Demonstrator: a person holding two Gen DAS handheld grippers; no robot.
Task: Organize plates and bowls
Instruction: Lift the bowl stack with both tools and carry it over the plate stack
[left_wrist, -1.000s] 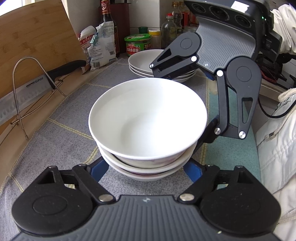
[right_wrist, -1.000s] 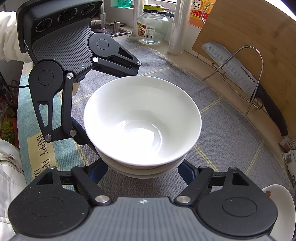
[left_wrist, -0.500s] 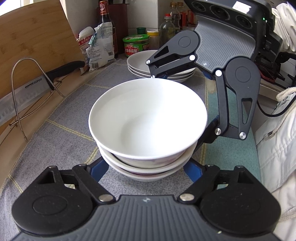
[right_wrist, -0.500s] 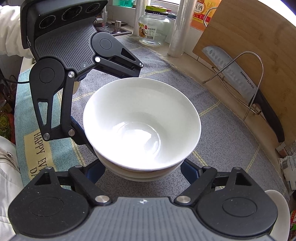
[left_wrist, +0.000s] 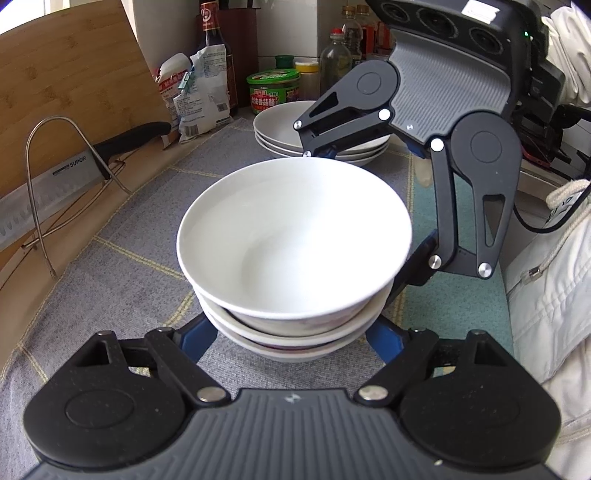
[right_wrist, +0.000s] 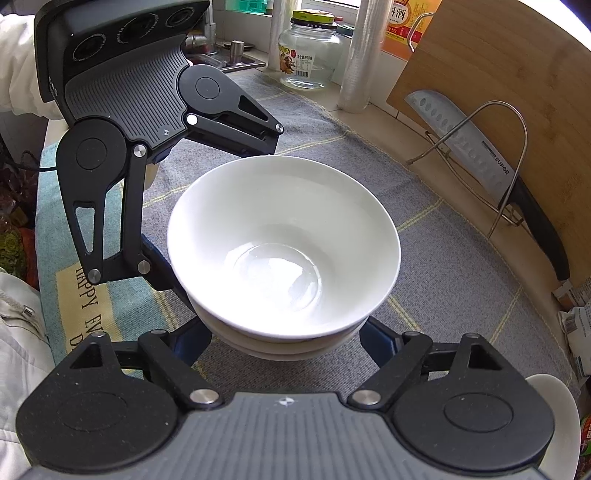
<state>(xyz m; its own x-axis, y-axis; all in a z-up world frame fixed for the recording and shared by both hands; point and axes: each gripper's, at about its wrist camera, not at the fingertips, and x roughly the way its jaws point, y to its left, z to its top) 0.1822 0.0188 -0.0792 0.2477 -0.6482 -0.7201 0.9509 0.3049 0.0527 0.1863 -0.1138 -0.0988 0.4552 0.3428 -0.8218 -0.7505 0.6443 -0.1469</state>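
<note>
Three white bowls sit nested in a bowl stack (left_wrist: 295, 240) (right_wrist: 284, 251) on the grey mat. My left gripper (left_wrist: 290, 343) reaches in low from one side, and its blue fingers (left_wrist: 195, 338) hug the bottom bowls and look shut on them. From the opposite side my right gripper (right_wrist: 284, 343) straddles the same stack, with its blue fingers (right_wrist: 376, 341) standing slightly off the bowls. Each gripper shows in the other's view: the right gripper (left_wrist: 369, 208), the left gripper (right_wrist: 218, 212). A pile of white plates (left_wrist: 291, 129) rests behind the bowls.
A knife (right_wrist: 480, 155) lies in a wire rack (left_wrist: 66, 177) against a bamboo cutting board (left_wrist: 74, 81). Jars, bottles and a food bag (left_wrist: 203, 92) line the back edge. A glass jar (right_wrist: 310, 51) stands near the sink. A person's white jacket (left_wrist: 554, 314) borders the teal mat.
The right gripper's fingers have spread a little away from the bowl stack. The bowls and the left gripper have stayed where they were.
</note>
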